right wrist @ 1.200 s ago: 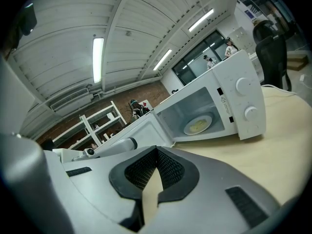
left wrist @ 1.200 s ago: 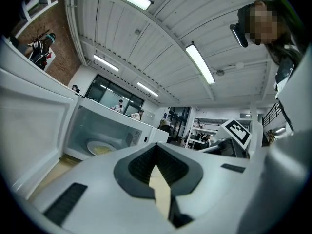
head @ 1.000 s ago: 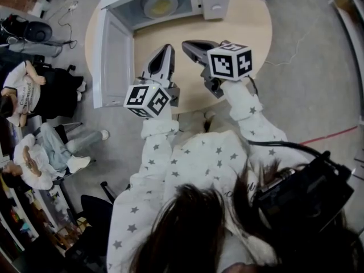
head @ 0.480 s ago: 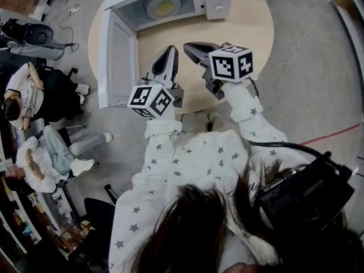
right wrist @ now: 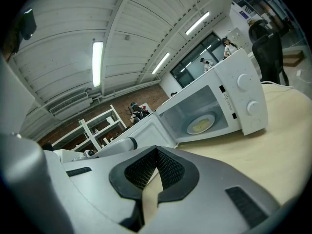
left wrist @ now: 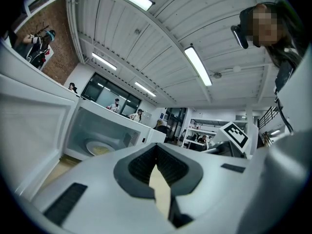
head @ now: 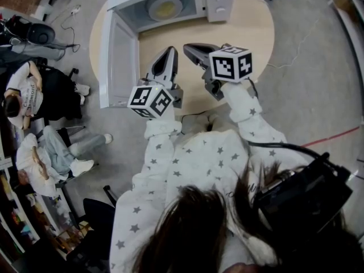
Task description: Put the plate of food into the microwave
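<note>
Your plate of food point(head: 164, 7) lies inside the microwave point(head: 219, 0), flat on the floor of its cavity; the microwave stands at the far side of the round desk point(head: 250, 33), and its door point(head: 118, 56) hangs wide open on the left of the cavity, reaching back toward you.

Your left gripper point(head: 169, 51) is held over the desk in front of the microwave, just beside the open door; its fingers point(left wrist: 139, 165) are closed tip to tip with nothing between them, and only a sliver of desk shows through the gap behind the tips. Your right gripper point(head: 187, 46) is held over the desk in front of the microwave too, just beside the left one and nearer the control panel; its fingers point(right wrist: 139, 172) are likewise pressed together and empty.

The plate is well apart from both pairs of fingers, beyond their tips with bare desk between. In the left gripper view it sits in the cavity to the left of the fingertips; in the right gripper view it sits in the cavity above and to the right of them. Neither gripper touches the microwave, the door or the plate.

The marker cube point(head: 150, 101) on the left gripper lies nearer you than the door's free edge.
</note>
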Demonstrator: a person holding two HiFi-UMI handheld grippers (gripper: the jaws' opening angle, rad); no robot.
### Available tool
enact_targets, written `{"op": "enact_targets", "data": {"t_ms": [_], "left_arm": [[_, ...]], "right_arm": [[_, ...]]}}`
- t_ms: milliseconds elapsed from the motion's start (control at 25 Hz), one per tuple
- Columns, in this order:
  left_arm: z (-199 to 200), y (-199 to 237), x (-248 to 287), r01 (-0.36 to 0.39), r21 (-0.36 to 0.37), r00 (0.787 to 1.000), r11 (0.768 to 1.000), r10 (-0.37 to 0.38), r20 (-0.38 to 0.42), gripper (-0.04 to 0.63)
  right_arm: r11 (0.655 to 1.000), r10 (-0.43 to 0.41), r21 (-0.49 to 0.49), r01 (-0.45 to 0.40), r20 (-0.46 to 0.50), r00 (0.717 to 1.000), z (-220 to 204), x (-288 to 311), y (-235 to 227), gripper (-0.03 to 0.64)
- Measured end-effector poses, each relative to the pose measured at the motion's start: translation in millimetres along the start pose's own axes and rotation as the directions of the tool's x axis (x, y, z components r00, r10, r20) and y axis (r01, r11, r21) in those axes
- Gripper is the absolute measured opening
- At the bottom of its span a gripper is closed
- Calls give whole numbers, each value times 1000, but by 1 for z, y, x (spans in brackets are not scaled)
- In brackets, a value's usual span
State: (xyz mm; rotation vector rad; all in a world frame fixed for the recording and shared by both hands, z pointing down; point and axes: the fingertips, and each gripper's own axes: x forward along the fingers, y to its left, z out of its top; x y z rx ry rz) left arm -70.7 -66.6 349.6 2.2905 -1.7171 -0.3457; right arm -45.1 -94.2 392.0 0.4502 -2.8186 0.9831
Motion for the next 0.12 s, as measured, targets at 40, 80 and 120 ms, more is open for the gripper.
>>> {"op": "enact_targets", "data": {"t_ms": [40, 80, 120], "left_arm": [[1, 0, -1, 0, 1, 1000, 1000, 0, 1, 2], [1, -1, -1, 1, 2, 1000, 1000, -1, 2, 2], [2, -1, -2, 1, 2, 1000, 1000, -1, 3, 2]], "right_arm": [[1000, 1, 1, -1, 1, 1000, 0, 0, 1, 8], [1000, 1, 2, -1, 1, 1000, 0, -1, 1, 8], [1000, 1, 2, -1, 2, 1000, 0, -1, 2, 7]]}}
